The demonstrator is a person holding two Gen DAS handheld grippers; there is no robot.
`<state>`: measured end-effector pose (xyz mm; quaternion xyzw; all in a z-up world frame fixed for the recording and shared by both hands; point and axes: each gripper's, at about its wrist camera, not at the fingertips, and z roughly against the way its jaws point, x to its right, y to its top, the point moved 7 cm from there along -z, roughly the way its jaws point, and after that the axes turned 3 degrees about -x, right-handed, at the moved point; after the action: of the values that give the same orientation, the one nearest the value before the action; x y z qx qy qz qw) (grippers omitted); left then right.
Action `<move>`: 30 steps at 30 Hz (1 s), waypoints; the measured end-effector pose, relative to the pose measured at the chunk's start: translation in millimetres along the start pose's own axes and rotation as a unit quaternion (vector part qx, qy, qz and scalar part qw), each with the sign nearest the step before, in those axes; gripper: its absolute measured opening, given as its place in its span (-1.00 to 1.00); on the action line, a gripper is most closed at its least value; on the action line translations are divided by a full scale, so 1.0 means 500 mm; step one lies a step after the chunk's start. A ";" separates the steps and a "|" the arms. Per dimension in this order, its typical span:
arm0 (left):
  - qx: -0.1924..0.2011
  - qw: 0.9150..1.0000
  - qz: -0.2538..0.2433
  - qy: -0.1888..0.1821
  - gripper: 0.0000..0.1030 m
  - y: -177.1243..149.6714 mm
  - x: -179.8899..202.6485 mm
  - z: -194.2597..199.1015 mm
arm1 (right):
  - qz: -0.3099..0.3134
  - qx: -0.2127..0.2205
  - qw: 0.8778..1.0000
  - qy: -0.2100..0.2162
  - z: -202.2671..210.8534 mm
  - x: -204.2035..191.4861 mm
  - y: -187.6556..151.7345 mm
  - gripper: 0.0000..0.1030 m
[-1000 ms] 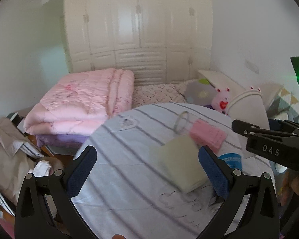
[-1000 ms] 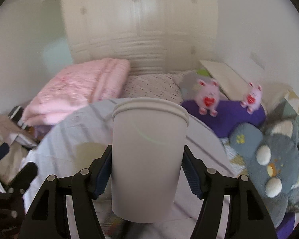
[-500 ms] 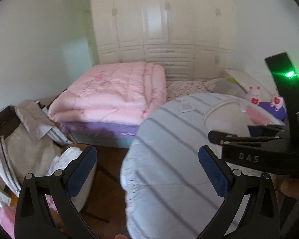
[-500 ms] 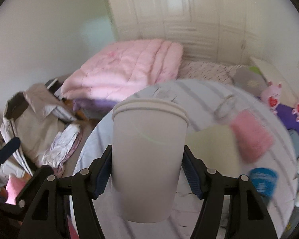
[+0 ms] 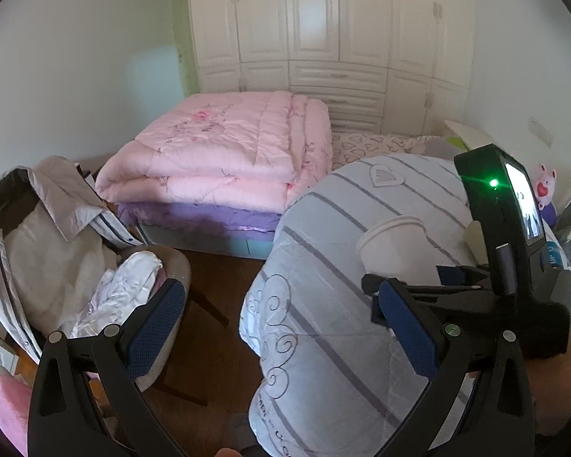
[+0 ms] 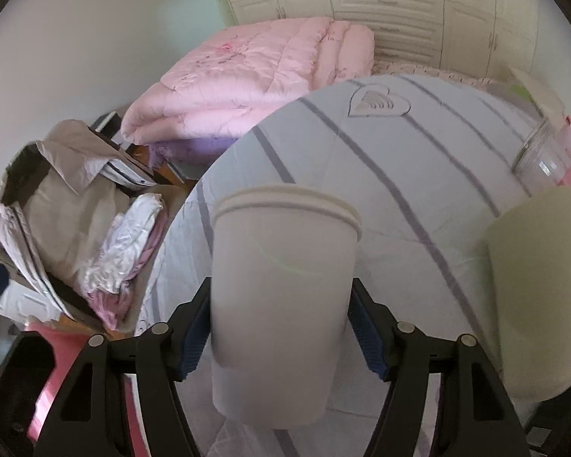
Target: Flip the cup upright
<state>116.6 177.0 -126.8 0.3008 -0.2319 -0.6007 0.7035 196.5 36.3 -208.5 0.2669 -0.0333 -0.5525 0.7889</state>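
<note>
We see the right gripper (image 6: pixel 281 327) clamping the cup (image 6: pixel 281 304), its base cut off; the left gripper (image 5: pixel 281 327) gapes wide, holding nothing.

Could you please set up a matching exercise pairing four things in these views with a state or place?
Things:
1. white cup
2. left gripper
3. pink quilt
4. glass jar

States or places:
a. folded on the bed
b. lying on its side on the striped cloth
c. open, holding nothing
d. clamped in the right gripper, rim up

Pairs: 1-d, 2-c, 3-a, 4-b
</note>
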 end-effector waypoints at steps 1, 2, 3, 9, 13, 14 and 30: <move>0.000 1.000 -0.001 -0.002 1.00 0.002 0.004 0.001 | -0.002 -0.002 1.000 -0.003 -0.001 0.003 -0.001 0.52; 0.001 1.000 -0.002 -0.005 1.00 0.005 0.008 0.001 | -0.003 -0.002 1.000 -0.002 0.000 0.006 0.000 0.52; 0.002 1.000 -0.003 -0.007 1.00 0.008 0.013 0.004 | -0.004 0.004 1.000 0.002 0.004 0.006 0.001 0.53; 0.025 0.999 0.003 -0.030 1.00 0.027 0.043 0.036 | -0.007 0.037 0.999 0.006 0.058 0.022 0.007 0.53; 0.031 0.998 0.004 -0.051 1.00 0.038 0.070 0.062 | -0.001 0.058 0.998 0.004 0.104 0.033 0.002 0.53; 0.033 0.998 0.005 -0.054 1.00 0.041 0.076 0.071 | -0.001 0.061 0.998 0.007 0.113 0.036 0.002 0.53; 0.057 0.997 0.001 -0.053 1.00 0.055 0.182 0.150 | 0.053 0.220 0.971 -0.082 0.339 0.117 -0.039 0.55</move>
<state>100.0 79.4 -57.6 0.3077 -0.3033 -0.6009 0.6724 143.8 -85.4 -86.7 0.3854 -0.2327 -0.5094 0.7334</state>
